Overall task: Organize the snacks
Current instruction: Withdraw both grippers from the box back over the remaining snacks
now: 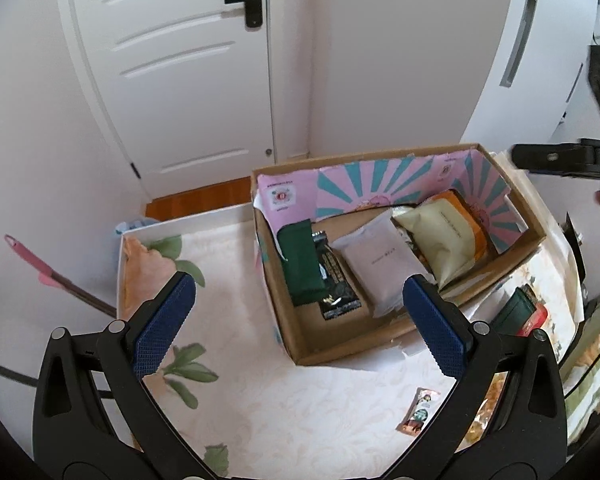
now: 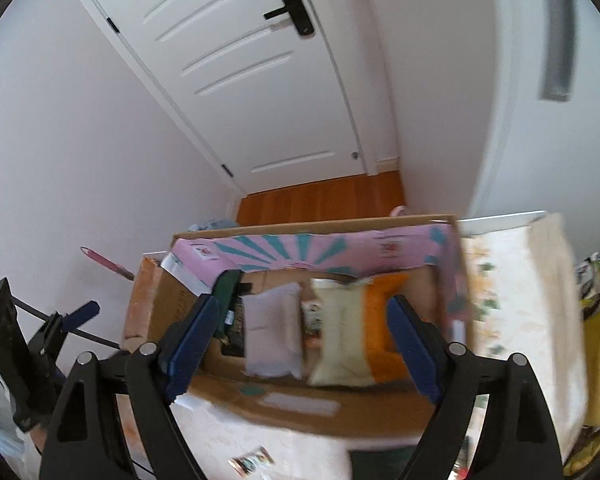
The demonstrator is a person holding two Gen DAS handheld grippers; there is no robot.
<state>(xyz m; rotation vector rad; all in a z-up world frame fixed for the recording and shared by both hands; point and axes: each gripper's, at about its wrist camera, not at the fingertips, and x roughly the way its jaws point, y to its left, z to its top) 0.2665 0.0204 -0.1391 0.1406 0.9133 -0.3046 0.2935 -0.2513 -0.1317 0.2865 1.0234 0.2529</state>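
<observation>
Brown box point(image 1: 296, 332) (pink-teal sunburst lining), dark green packet point(image 1: 300, 264), floral cream cloth point(image 1: 228, 320)

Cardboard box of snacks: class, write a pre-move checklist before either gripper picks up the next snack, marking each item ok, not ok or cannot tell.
1. Left gripper open, empty: ok.
2. Right gripper open, empty: ok.
3. Cardboard box open-topped, with bare floor near its front wall: ok.
4. Small loose packet on the tablecloth, clear of other things: ok.
5. Right wrist view sharp enough for aiming: not ok, blurred.
</observation>
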